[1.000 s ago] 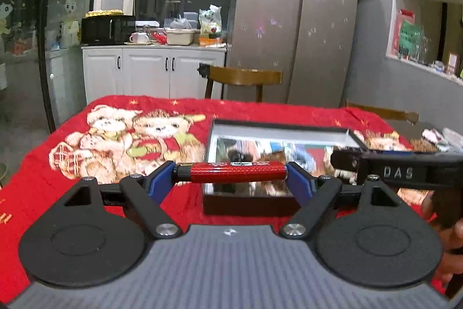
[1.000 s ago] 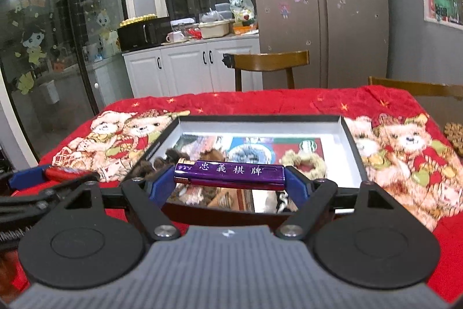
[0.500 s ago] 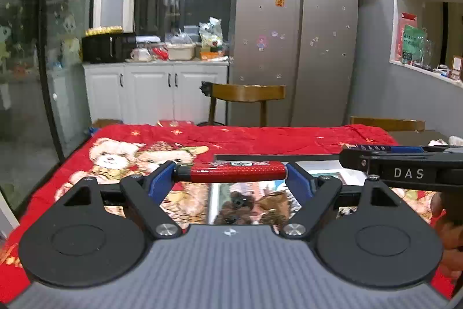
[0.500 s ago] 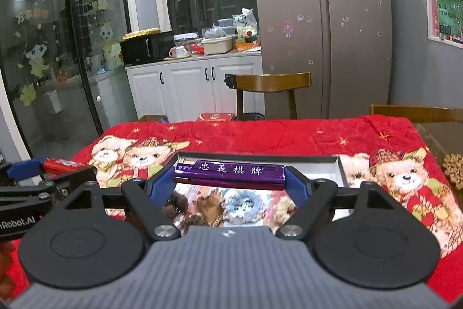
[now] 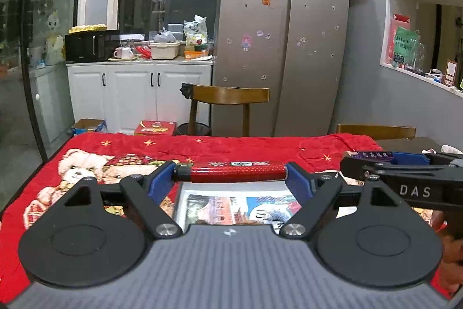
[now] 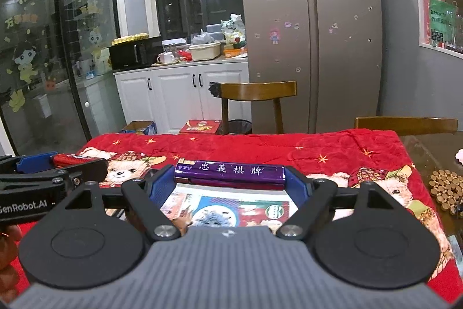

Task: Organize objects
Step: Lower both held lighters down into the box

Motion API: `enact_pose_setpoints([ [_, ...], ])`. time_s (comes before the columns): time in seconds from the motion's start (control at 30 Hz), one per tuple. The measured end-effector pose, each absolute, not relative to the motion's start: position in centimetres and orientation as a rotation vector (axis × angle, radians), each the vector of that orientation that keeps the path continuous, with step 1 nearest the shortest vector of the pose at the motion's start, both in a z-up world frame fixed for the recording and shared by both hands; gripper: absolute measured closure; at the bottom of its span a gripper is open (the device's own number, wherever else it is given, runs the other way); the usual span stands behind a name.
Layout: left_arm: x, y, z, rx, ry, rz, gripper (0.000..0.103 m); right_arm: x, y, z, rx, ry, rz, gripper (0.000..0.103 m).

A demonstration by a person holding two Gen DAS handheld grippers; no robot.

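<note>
2 lighters in hand, 1 per gripper; entries run left to right across the table.

1. Red bear-print cloth [image 5: 95, 152]: covers the table from the left edge to the right, soft and slightly wrinkled.
2. Left gripper [image 5: 231, 171]: jaws clamped endwise on the red lighter [image 5: 235, 170], 1 blue pad [image 5: 160, 181] on each end. Item held crosswise, clear of the cloth, above the near edge of the tray.
3. Red lighter: slim, rigid bar, glossy patterned shell. Judged light and stiff, with a slippery finish. An end-to-end hold gives small contact faces; a slight tilt could let it pivot or pop out.
4. Shallow tray [image 6: 231, 188]: white-walled, picture-printed floor, lying near the middle of the table toward the near edge. Largely hidden by both gripper bodies. Contents cannot be told from either view.
5. Right gripper [image 6: 230, 175]: jaws clamped endwise on the purple lighter [image 6: 230, 172], held level over the tray, just beside the left gripper.
6. Purple lighter: same form, glossy shell with white characters, metal cap at its left end. Judged light, rigid and slick. The flat long sides would give a surer hold than the ends.
7. Pile of small wooden plugs [image 6: 447, 188]: at the right edge of the table, off the cloth, well apart from both grippers.
</note>
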State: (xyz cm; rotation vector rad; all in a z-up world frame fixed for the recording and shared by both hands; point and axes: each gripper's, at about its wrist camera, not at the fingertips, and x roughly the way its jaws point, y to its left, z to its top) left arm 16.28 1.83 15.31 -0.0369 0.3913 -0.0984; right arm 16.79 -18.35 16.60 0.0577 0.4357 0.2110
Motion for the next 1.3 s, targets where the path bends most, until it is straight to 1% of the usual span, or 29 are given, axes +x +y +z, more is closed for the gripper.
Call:
enact_pose_setpoints([
  [0.4, 23.5, -0.6, 12.4, -0.029, 0.460, -0.109, 0.018, 22.3, -20.0, 13.0, 0.092, 0.504, 0.198, 0.023],
  [0.63, 28.7, -0.7, 9.8, -0.044, 0.520, -0.096, 0.018, 25.3, -19.1, 11.1, 0.024, 0.532, 0.129, 0.023],
  [0.83, 32.4, -0.6, 8.1, 0.009, 0.540, -0.027, 0.018, 27.1, -16.9, 9.5, -0.062, 0.582, 0.063, 0.023],
  [1.03, 34.0, 0.3, 7.0, 0.028, 0.564, -0.015, 0.018, 27.8, -15.4, 8.5, -0.104, 0.603, 0.060, 0.023],
  [1.3, 34.9, 1.1, 5.8, 0.035, 0.612, -0.034, 0.018, 28.7, -15.6, 6.8, -0.084, 0.666, 0.045, 0.022],
])
